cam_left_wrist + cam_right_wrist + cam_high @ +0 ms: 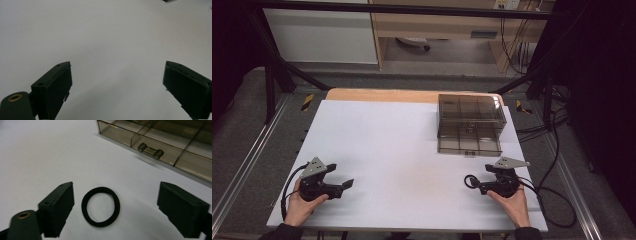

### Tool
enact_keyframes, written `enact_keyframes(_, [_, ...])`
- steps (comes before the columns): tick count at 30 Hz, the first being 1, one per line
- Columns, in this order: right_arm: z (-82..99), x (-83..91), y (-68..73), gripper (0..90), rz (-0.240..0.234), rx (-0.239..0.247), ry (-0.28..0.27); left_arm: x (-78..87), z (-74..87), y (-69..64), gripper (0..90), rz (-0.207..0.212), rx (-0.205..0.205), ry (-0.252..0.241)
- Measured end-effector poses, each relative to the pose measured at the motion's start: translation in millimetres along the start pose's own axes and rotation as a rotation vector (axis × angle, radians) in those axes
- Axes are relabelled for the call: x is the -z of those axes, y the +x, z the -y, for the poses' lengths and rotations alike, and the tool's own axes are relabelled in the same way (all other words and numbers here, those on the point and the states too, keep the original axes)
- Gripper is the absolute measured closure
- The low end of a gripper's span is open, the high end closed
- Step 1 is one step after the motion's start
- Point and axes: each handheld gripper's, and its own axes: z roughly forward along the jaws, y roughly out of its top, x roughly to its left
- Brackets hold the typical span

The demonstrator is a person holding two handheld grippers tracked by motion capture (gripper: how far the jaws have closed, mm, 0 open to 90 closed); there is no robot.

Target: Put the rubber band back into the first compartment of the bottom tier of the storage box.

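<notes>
Smoky plastic drawer box [470,124], compartments seemingly empty; both hand-held grippers agape, black ring [100,206] ungripped.

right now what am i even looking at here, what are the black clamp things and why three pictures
A person sits at a white table and holds a hand-held black two-jaw gripper in each hand: the left gripper and the right gripper. The high view looks down from above. The other two pictures come from cameras riding on each gripper, looking along its jaws. On the table lie a flat black rubber ring and a smoky clear plastic drawer box with compartments. The ring lies between the right gripper's open jaws, untouched. Nothing is held.
</notes>
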Motion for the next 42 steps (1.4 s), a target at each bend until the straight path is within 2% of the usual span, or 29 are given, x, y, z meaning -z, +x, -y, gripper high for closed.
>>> enact_keyframes(5, [1.4, -3.1, 1.0, 24.6, 0.013, 0.008, 0.035, -0.3, 0.0, -0.3, 8.3, -0.001, -0.002, 0.003])
enact_keyframes(11, [1.8, -4.6, 1.2, 32.3, 0.012, 0.004, 0.045, -0.2, 0.0, -0.2, 8.4, -0.001, -0.001, 0.002])
enact_keyframes(12, [1.9, -4.5, 1.0, 36.8, 0.015, 0.005, 0.054, -0.3, 0.0, -0.4, 8.4, -0.002, -0.003, 0.004])
enact_keyframes(25, [2.3, -6.0, 0.5, 60.2, 0.03, -0.001, 0.076, 0.0, -0.1, -0.4, 8.5, -0.007, -0.004, 0.002])
enact_keyframes(42, [3.5, -9.2, 1.3, 78.1, 0.036, 0.01, 0.104, 0.5, -0.2, -0.3, 8.6, -0.014, -0.007, 0.001])
